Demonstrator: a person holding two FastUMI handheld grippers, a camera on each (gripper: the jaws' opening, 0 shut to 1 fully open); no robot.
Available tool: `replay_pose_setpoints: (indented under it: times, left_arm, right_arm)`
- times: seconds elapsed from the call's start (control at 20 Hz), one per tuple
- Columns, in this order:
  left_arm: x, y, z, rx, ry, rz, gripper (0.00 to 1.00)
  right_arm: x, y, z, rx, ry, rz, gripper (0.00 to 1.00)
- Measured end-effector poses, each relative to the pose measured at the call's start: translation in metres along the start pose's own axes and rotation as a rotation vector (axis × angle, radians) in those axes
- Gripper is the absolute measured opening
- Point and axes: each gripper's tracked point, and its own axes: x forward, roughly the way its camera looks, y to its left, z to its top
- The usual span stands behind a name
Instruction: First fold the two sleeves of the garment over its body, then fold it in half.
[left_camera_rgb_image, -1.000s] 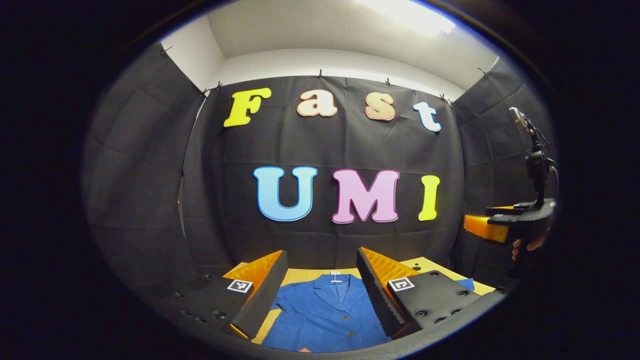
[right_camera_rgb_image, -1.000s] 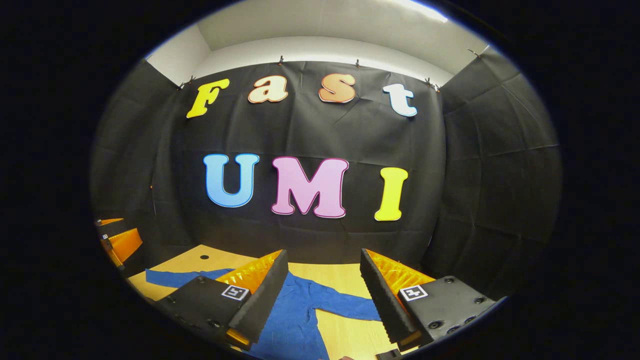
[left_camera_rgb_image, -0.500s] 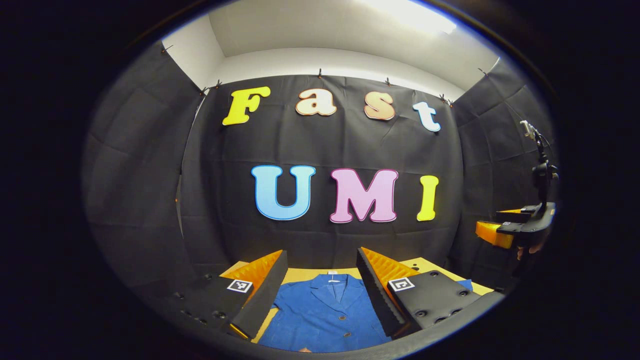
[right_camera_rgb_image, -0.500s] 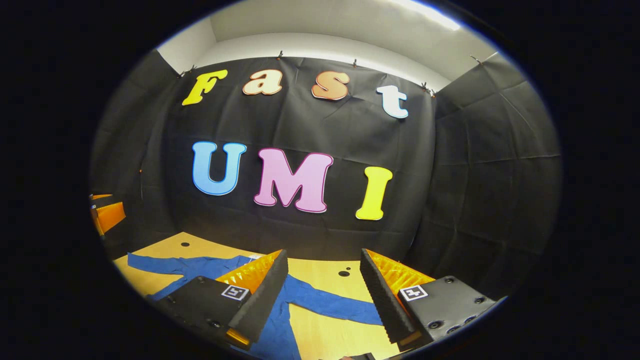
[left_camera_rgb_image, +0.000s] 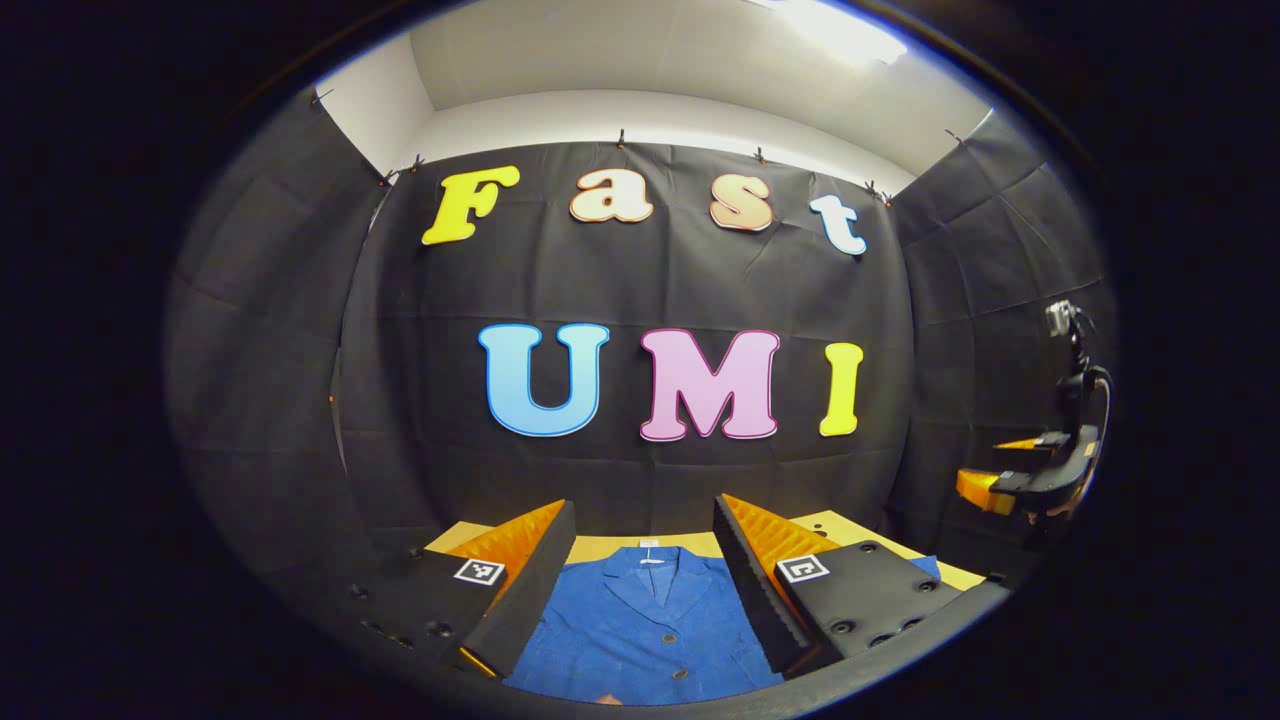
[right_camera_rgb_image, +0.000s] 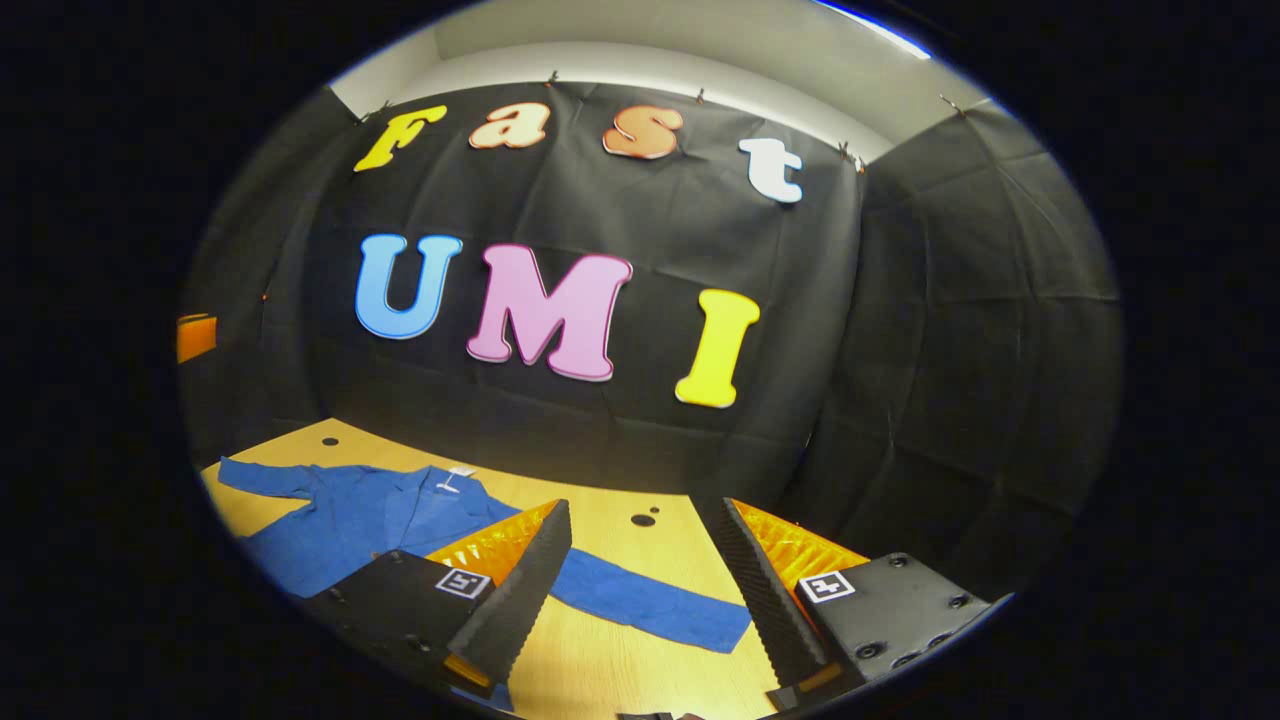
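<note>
The left gripper (left_camera_rgb_image: 640, 585) hangs above the table (left_camera_rgb_image: 615, 547) with its fingers spread wide and nothing between them; through the gap lies the jacket (left_camera_rgb_image: 645, 630), collar toward the wall, buttons up its front. The right gripper (right_camera_rgb_image: 640, 590) is likewise spread apart and empty, held above the table (right_camera_rgb_image: 600, 670). Just beyond its fingertips the jacket's sleeve (right_camera_rgb_image: 650, 605) lies flat and straight across the wood, running out from the jacket (right_camera_rgb_image: 380, 515), whose body and collar spread flat on the table toward the left of the right gripper view, the other sleeve (right_camera_rgb_image: 265, 477) stretching on beyond. Two dark holes (right_camera_rgb_image: 643, 520) mark the table behind the near sleeve. In the left gripper view, the right gripper (left_camera_rgb_image: 1000, 485) shows far to the right of the jacket, raised off the table.
</note>
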Motion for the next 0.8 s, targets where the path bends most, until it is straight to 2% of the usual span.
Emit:
replay_pose_setpoints:
  times: [0.1,0.2,0.25,0.45,0.55,0.7,0.75,0.8]
  left_arm:
    - [0.008,-0.008,0.003,0.008,0.009,0.005,0.81]
    - [0.013,-0.016,0.008,0.023,0.01,0.013,0.81]
    - [0.016,-0.024,0.01,0.041,0.013,0.007,0.81]
    - [0.036,-0.058,-0.002,0.1,0.065,-0.047,0.81]
    - [0.047,-0.08,-0.007,0.081,0.092,-0.079,0.81]
    - [0.066,-0.105,-0.004,-0.013,0.109,-0.089,0.81]
    - [0.07,-0.111,-0.007,-0.047,0.132,-0.084,0.81]
    - [0.073,-0.113,-0.01,-0.069,0.151,-0.072,0.81]
  right_arm:
    - [0.023,-0.023,-0.038,0.051,0.089,-0.013,0.96]
    - [0.048,-0.051,-0.078,0.115,0.179,-0.056,0.92]
    - [0.062,-0.064,-0.093,0.13,0.205,-0.076,0.96]
    - [0.095,-0.088,-0.188,0.227,0.42,-0.115,0.97]
    - [0.113,-0.107,-0.228,0.259,0.536,-0.154,0.97]
    - [0.115,-0.117,-0.284,0.357,0.726,-0.153,0.95]
    - [0.117,-0.119,-0.297,0.391,0.761,-0.158,0.86]
    - [0.121,-0.119,-0.312,0.419,0.798,-0.158,0.87]
